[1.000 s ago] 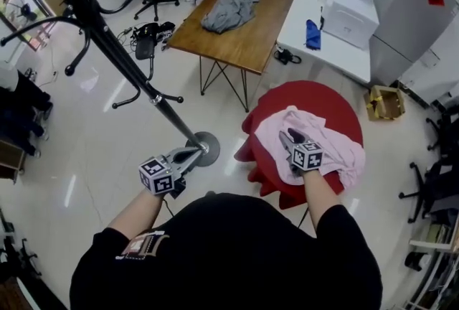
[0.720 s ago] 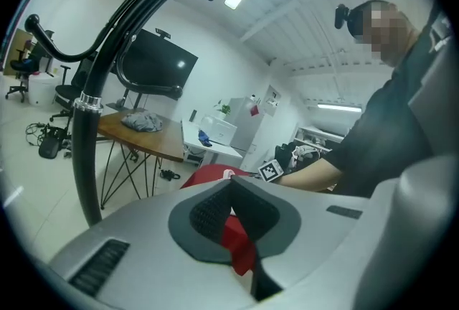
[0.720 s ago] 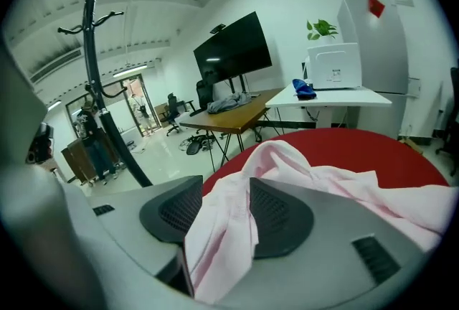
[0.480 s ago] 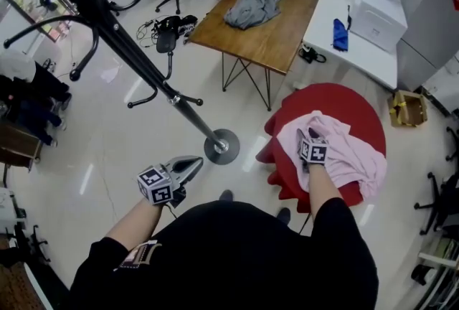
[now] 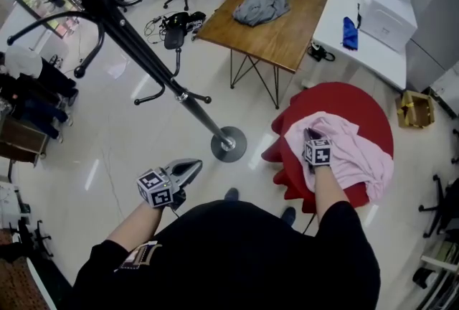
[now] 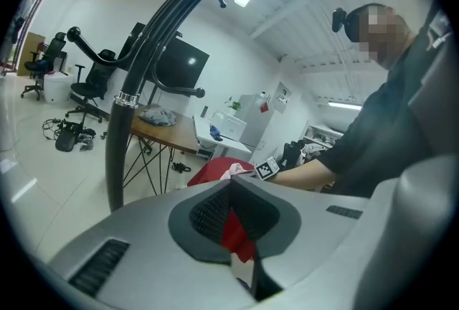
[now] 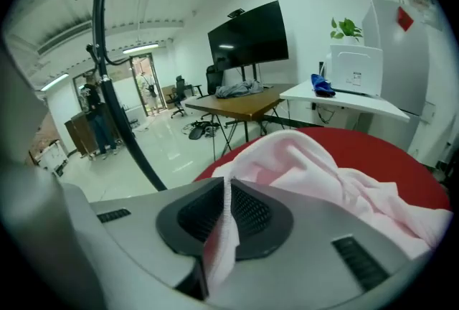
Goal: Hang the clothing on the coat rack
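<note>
A pink garment lies crumpled on a round red stool. My right gripper rests on the garment's left part; its jaws have just been closing and now pinch a fold of the pink cloth. The black coat rack slants across the head view from upper left down to its round base. My left gripper is shut and holds nothing, low over the floor just left of that base. In the left gripper view the rack's pole rises close by on the left.
A wooden table with a grey garment stands beyond the stool. A white desk carries a white box and a blue cloth. Office chairs and cables sit at the back left. A cardboard box lies right of the stool.
The right gripper has sunk onto the pink garment and closed on a fold of it. The left gripper has drifted slightly sideways, still shut. The head view has shifted, so the scene sits further right.
</note>
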{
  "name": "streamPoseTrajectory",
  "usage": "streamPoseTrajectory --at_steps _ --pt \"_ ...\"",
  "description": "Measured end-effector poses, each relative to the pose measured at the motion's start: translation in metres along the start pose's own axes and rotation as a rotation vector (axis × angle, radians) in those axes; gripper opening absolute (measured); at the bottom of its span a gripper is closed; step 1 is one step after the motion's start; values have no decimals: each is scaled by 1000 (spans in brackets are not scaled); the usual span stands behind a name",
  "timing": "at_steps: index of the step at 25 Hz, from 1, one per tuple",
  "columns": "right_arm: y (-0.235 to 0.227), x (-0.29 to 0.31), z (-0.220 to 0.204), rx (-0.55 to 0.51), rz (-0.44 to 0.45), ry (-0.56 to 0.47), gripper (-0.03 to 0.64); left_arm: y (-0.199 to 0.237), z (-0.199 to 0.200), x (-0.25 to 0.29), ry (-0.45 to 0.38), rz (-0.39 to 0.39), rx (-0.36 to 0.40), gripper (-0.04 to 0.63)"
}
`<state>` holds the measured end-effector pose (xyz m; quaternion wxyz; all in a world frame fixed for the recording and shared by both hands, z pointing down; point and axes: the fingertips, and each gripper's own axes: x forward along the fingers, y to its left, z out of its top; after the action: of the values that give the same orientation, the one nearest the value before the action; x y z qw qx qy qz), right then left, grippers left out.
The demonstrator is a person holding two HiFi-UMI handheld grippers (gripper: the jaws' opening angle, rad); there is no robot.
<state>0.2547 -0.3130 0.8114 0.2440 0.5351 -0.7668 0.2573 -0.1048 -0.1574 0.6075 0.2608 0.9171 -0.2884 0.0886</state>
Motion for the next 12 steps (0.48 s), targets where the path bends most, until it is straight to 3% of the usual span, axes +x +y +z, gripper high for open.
streamPoseTrajectory --at_steps 3,12 --pt "30 -30 28 -14 112 -76 14 -4 12 10 -15 -32 17 5" --pt "90 -156 93 84 474 -226 12 -49 54 79 -40 -207 127 5"
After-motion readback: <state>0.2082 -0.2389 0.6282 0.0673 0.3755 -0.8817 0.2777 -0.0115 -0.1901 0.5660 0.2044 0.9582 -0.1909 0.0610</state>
